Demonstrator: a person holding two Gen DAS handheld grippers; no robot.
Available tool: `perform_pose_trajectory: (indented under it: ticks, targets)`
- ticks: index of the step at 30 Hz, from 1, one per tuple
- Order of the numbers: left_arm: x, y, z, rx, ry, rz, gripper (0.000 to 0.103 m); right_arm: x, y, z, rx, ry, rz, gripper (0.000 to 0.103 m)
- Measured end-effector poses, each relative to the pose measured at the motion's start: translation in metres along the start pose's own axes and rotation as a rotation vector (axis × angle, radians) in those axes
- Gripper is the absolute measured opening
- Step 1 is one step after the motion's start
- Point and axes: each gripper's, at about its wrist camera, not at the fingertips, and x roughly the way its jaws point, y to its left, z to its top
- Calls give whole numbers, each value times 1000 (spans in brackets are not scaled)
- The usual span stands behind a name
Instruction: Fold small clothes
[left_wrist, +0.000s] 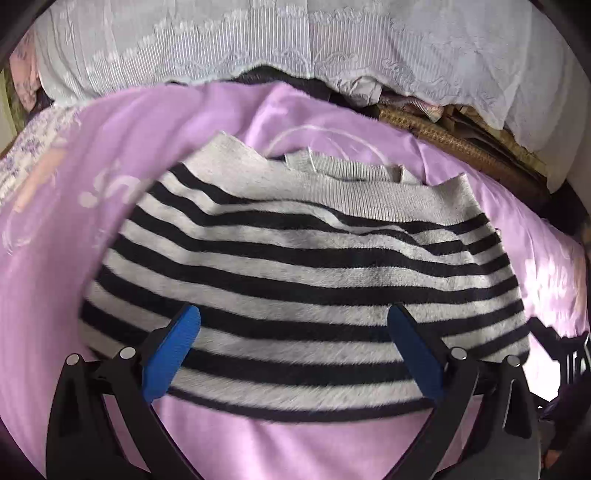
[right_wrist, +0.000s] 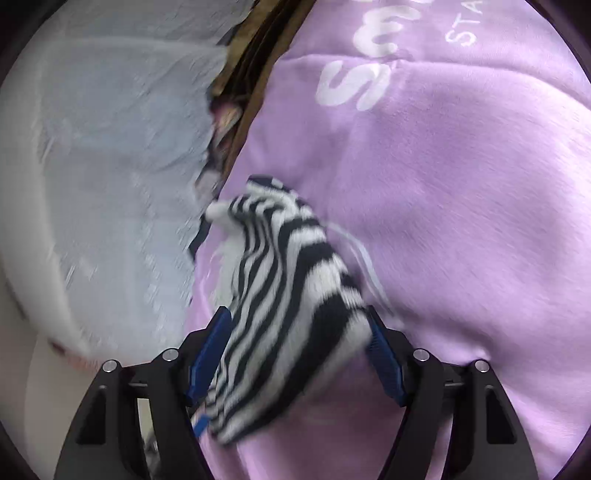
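A small black-and-white striped knit garment (left_wrist: 295, 266) lies spread on a lilac blanket (left_wrist: 229, 439), its grey ribbed hem toward the far side. My left gripper (left_wrist: 294, 309) hovers over its near part, jaws wide open, blue pads (left_wrist: 173, 354) clear of the cloth. In the right wrist view, a bunched end of the striped garment (right_wrist: 291, 295) runs between the fingers of my right gripper (right_wrist: 297, 312). Those jaws stand wide apart, and the cloth rests slack on the blanket (right_wrist: 461, 221) between the blue pads (right_wrist: 386, 354) without being pinched.
White lace fabric (left_wrist: 258, 48) is heaped along the far side, with a brown woven mat (left_wrist: 461, 151) under its right end. The blanket carries white lettering (right_wrist: 354, 74). A blurred white cloth (right_wrist: 92, 155) fills the left of the right wrist view.
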Motion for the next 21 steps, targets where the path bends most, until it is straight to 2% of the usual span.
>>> perform_pose_trajectory:
  ticks: [2,3,4,5,7,9,10,13,15,21]
  targets:
    - [19,-4,-8,-3,29,15,99,15,15,-4,-31,-86,-66,84]
    - [24,-10,-17,49,-21,75,99,20,21,-7,-51,-123,-88,86]
    - [24,-17,-23,112,-68,114,99,26,25,-9,-72,-175,-103,86]
    - [22,-22,-25,146,-82,133,99,27,26,-11,-87,-215,-108,86]
    - [19,-18,-23,137,-78,107,99,28,29,-18,-154,-285,-112,84]
    - [21,-9,-19,98,-57,62,99,32,32,-14,-196,-268,-119,78]
    - [21,-8,-18,95,-58,59,99,32,29,-11,-191,-262,-103,68]
    - [20,-11,-19,110,-64,74,99,27,14,-7,-151,-266,-96,47]
    - [19,-15,-21,126,-74,95,99,29,12,-3,-135,-264,-85,43]
    - [19,-12,-21,121,-71,83,99,30,9,0,-107,-261,-59,37]
